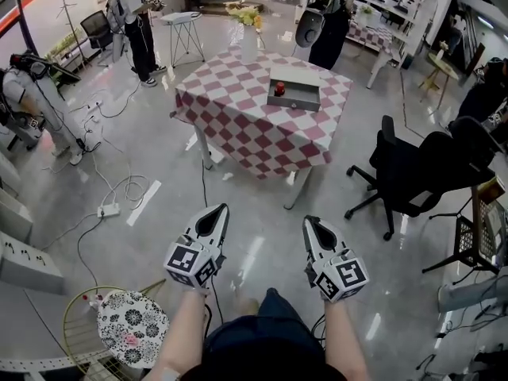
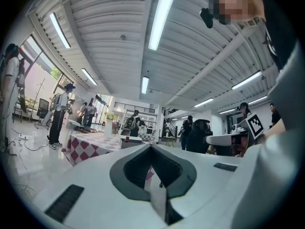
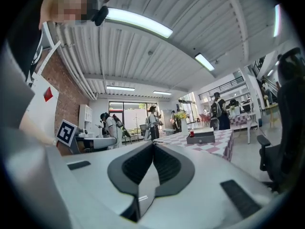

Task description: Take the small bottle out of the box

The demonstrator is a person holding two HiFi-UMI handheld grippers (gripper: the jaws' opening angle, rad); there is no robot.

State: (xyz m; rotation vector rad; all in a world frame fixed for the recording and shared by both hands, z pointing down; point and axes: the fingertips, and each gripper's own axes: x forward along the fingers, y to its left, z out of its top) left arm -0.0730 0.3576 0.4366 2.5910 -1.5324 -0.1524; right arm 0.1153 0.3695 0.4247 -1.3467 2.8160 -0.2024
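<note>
A small red bottle (image 1: 279, 89) stands inside a shallow grey box (image 1: 293, 97) on a table with a red-and-white checked cloth (image 1: 254, 125), far ahead of me. The box (image 3: 201, 137) and bottle (image 3: 191, 133) also show at a distance in the right gripper view. In the left gripper view the box (image 2: 136, 140) is small and distant. Both grippers hang low over the floor, well short of the table. My left gripper (image 1: 222, 209) is shut with its jaws together and nothing in them. My right gripper (image 1: 308, 221) is likewise shut and empty.
A black office chair (image 1: 413, 173) stands right of the table. Cables and a power strip (image 1: 109, 209) lie on the floor at left. Several people stand behind the table and at far left. A round floral stool (image 1: 132, 327) sits near my left arm.
</note>
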